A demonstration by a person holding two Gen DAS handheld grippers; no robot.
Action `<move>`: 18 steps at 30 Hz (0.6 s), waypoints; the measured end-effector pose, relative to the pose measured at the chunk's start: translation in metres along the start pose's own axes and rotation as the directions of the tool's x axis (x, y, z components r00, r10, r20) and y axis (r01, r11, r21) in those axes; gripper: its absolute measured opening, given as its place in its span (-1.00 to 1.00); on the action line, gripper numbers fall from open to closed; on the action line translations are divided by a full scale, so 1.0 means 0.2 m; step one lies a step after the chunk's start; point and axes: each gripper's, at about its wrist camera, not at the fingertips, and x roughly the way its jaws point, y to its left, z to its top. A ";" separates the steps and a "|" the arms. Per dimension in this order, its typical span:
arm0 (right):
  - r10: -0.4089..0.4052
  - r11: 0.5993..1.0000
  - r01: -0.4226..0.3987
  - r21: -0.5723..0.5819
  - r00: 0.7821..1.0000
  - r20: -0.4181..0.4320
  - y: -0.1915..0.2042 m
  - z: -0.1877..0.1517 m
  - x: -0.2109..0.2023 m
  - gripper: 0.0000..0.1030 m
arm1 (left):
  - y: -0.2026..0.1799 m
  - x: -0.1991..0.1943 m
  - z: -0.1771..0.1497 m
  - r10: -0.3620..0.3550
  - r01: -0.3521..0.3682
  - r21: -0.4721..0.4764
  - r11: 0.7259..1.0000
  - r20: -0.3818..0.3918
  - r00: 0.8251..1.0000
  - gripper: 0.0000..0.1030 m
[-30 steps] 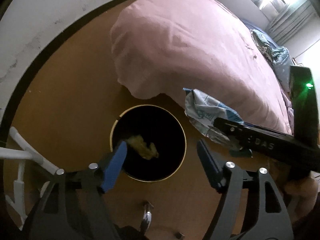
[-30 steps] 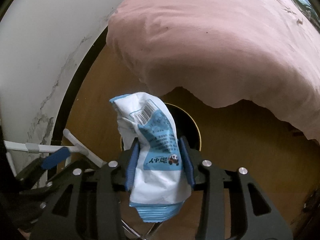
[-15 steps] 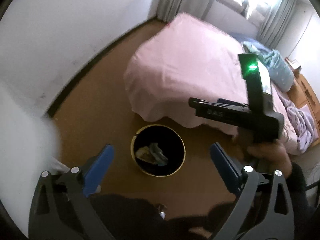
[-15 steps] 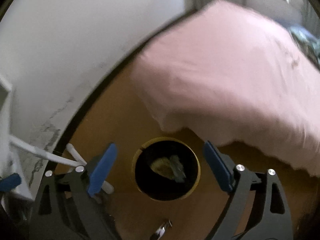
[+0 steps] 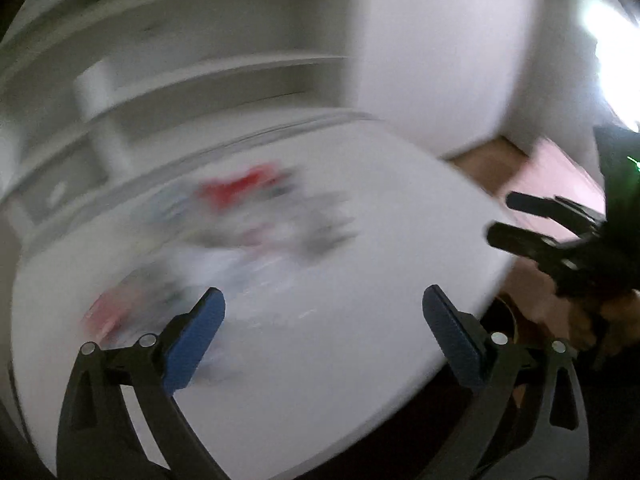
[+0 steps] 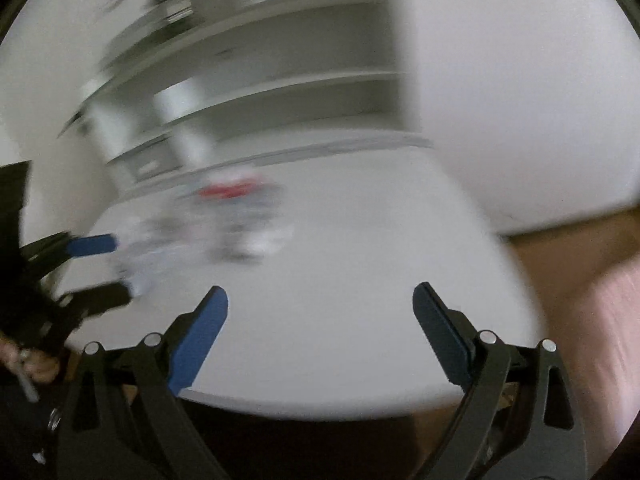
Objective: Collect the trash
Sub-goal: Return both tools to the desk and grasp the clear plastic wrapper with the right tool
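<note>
Both wrappers have been dropped in the bin; a blurred litter heap (image 5: 240, 236) is now faced near the white worktop's (image 5: 360, 360) far edge. The left tool (image 5: 322, 312) gapes empty; the right tool's (image 6: 320, 312) jaws have just been opening, nothing between

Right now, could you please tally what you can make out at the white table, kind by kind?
Grippers, jaws just been opening, nothing between them: 2, left gripper and right gripper
Table: 1
Red scraps, blurred: 2
Total: 5; other litter too blurred to count
</note>
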 end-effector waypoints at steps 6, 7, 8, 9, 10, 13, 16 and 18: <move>0.203 0.977 -0.209 -0.044 0.974 -0.104 0.39 0.16 0.31 0.75 | 0.49 -0.16 -0.27 0.160 -0.160 -0.233 0.959 -0.017 0.987 0.87; 0.228 0.972 -0.233 -0.030 0.966 -0.121 0.41 0.19 0.35 0.75 | 0.56 -0.17 -0.30 0.182 -0.182 -0.258 0.949 -0.022 0.983 0.87; 0.234 0.971 -0.239 -0.019 0.963 -0.131 0.44 0.22 0.40 0.75 | 0.61 -0.19 -0.32 0.199 -0.198 -0.274 0.941 -0.025 0.980 0.87; 0.236 0.971 -0.240 -0.013 0.962 -0.140 0.45 0.24 0.43 0.72 | 0.64 -0.21 -0.35 0.205 -0.205 -0.283 0.937 -0.027 0.978 0.87; 0.231 0.972 -0.235 -0.008 0.961 -0.153 0.46 0.27 0.48 0.64 | 0.67 -0.22 -0.37 0.209 -0.209 -0.295 0.932 -0.032 0.977 0.87; 0.202 0.978 -0.209 -0.014 0.959 -0.198 0.46 0.30 0.61 0.35 | 0.71 -0.22 -0.40 0.204 -0.205 -0.303 0.931 -0.035 0.978 0.87; 0.171 0.981 -0.187 -0.049 0.957 -0.234 0.50 0.30 0.70 0.04 | 0.73 -0.20 -0.39 0.202 -0.207 -0.289 0.935 -0.047 0.978 0.87; 0.147 0.983 -0.169 -0.072 0.959 -0.243 0.52 0.29 0.72 -0.06 | 0.75 -0.19 -0.41 0.197 -0.203 -0.278 0.939 -0.048 0.979 0.87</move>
